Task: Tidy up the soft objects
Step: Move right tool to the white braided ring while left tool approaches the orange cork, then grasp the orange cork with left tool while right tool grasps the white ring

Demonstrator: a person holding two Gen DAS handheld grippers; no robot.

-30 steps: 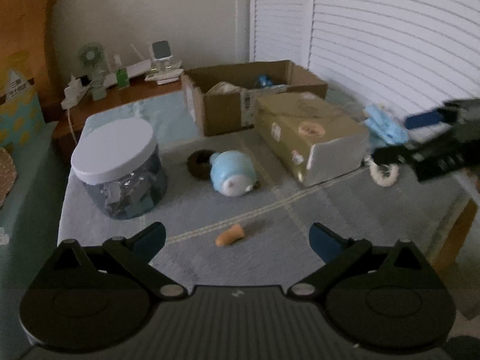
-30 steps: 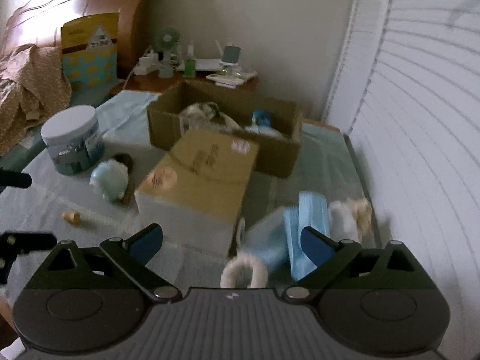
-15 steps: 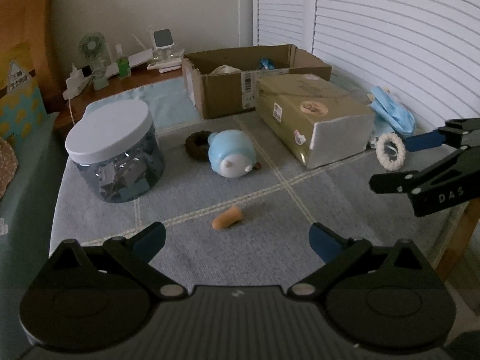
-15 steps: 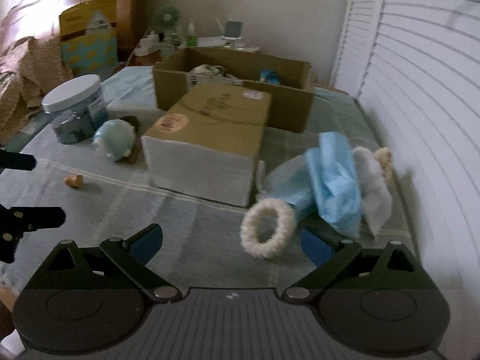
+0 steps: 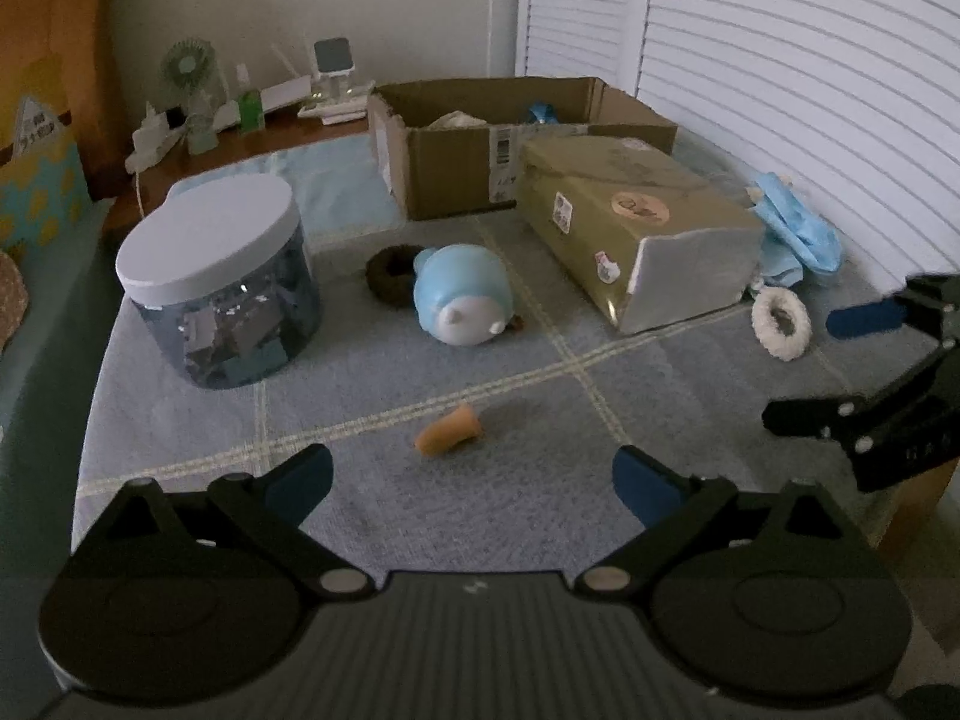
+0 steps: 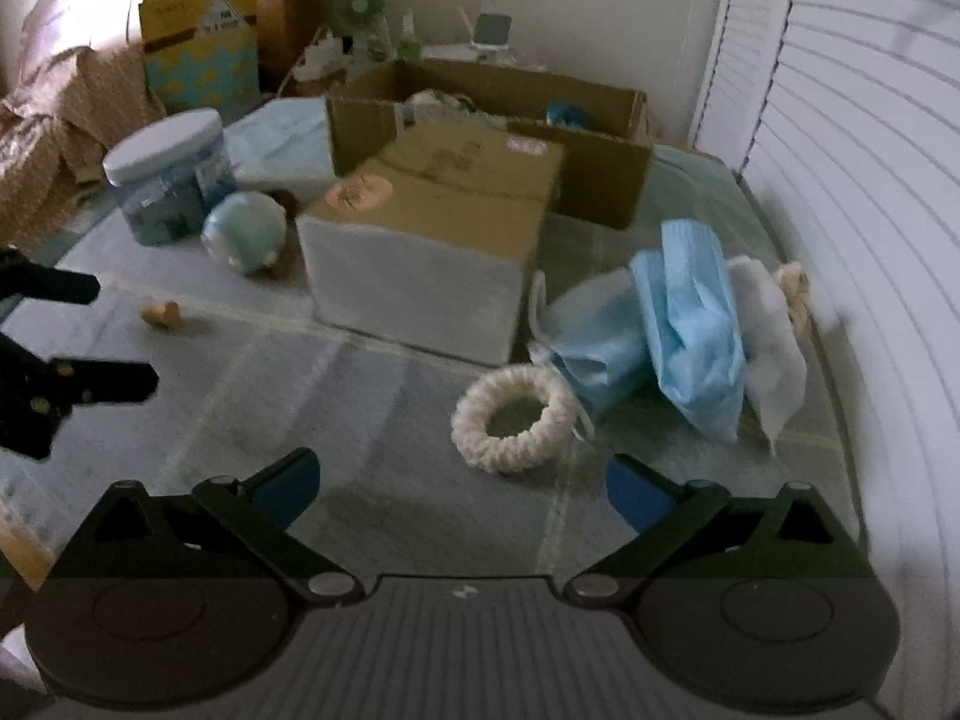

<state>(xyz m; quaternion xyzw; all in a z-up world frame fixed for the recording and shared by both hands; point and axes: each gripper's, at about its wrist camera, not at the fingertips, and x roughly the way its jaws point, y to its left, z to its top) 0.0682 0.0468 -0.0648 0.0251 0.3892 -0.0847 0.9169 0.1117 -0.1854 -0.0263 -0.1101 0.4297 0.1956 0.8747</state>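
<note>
The right gripper [image 6: 459, 483] hangs with jaws spread wide and empty above the grey cloth [image 6: 360, 420], a cream scrunchie [image 6: 513, 417] just ahead (touching a heap of blue face masks [image 6: 690, 324]). The left gripper [image 5: 471, 474] is likewise spread, an orange earplug [image 5: 450, 432] lying before it, a blue plush toy [image 5: 465, 297] beyond.

Both views are dim and grainy, lit by pale daylight through the shutters [image 5: 798, 78]; fisheye bending darkens the corners, and the right wrist view is motion-blurred
</note>
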